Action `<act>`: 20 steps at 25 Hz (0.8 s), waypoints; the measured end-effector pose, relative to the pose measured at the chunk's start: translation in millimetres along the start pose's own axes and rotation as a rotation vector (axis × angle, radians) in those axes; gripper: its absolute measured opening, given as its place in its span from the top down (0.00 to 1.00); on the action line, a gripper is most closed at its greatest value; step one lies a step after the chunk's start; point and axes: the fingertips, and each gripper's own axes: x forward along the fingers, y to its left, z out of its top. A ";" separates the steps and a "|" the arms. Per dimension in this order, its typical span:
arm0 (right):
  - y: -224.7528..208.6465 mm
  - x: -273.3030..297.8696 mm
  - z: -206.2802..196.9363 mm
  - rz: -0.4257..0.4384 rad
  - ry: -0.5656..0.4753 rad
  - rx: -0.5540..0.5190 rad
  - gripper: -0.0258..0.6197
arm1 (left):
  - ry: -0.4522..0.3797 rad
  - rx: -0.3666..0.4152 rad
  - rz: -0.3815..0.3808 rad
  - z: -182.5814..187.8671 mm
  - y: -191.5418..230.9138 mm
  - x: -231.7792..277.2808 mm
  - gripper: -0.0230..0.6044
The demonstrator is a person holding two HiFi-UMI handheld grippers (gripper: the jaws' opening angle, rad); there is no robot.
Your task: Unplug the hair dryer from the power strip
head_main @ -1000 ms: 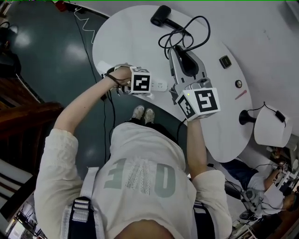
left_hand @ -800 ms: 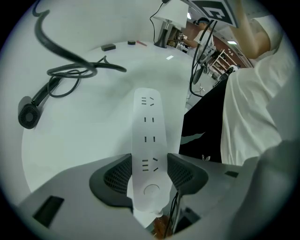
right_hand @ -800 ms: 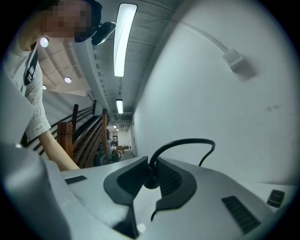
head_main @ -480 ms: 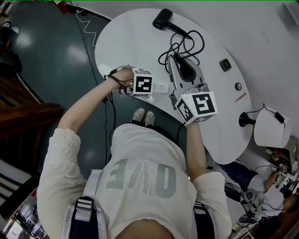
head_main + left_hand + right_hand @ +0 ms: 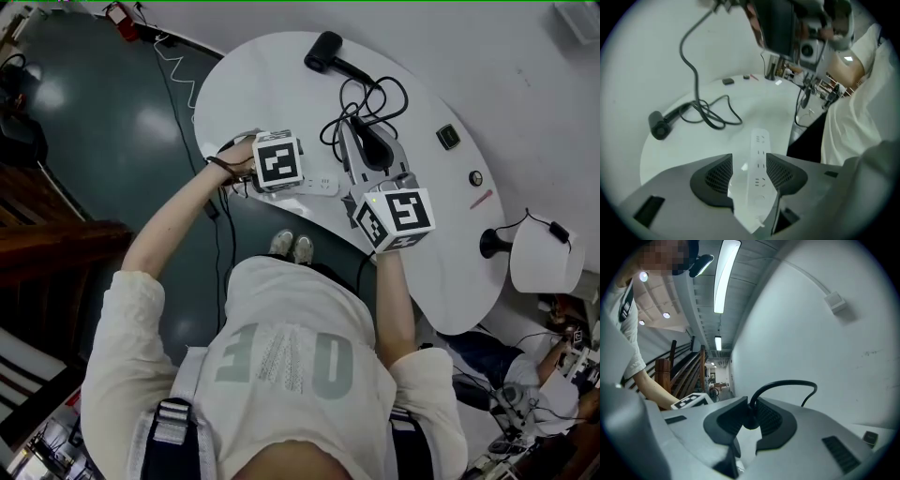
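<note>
1. In the left gripper view, the near end of the white power strip (image 5: 759,145) is cut off by the body of the left gripper (image 5: 749,171).
2. In the right gripper view, a black lump (image 5: 750,422) at the end of the cord (image 5: 787,384) sits deep between the pads of the right gripper (image 5: 751,406). It looks like the plug, but its metal pins cannot be seen.
3. In the head view, the left gripper's jaws are hidden under its marker cube (image 5: 278,159) and the hand (image 5: 239,155). The right gripper's tips are lost among dark loops of cord.
4. The left gripper is closed tight on the power strip, with one pad on each long side. The strip sticks out ahead of the jaws. Its far end looks to rest on the white table (image 5: 253,84), near the front edge.
5. The right gripper is closed on the black lump. The cord bends up out of the jaws in an arch and drops down behind them.
6. In the left gripper view, the right gripper is high at the top of the picture, well apart from the strip. The cord hangs down from it to the table.
7. The hair dryer (image 5: 324,47) lies at the far side of the table, well apart from both grippers. Loose loops of cord lie between it and the strip.
8. The right gripper's camera faces a white wall (image 5: 811,310) and ceiling lights (image 5: 725,275).
</note>
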 end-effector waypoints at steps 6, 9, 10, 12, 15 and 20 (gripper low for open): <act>-8.2 -11.6 -5.0 -0.022 0.013 0.036 0.87 | -0.634 -0.373 0.423 62.3 50.3 -110.8 0.96; -23.9 -19.9 -28.4 -0.056 0.068 0.102 0.87 | -0.879 -0.576 0.596 64.0 53.2 -155.3 0.96; -29.9 -23.3 -39.3 -0.071 0.089 0.137 0.87 | -0.928 -0.607 0.619 65.1 48.6 -163.3 0.96; -41.0 -30.9 -64.7 -0.104 0.126 0.220 0.87 | -0.991 -0.639 0.633 68.5 36.2 -171.9 0.96; -55.6 -45.1 -106.7 -0.161 0.173 0.346 0.87 | -1.064 -0.677 0.605 73.8 19.2 -179.4 0.96; -80.1 -68.4 -174.2 -0.281 0.251 0.513 0.87 | -1.145 -0.723 0.574 79.2 9.6 -190.6 0.96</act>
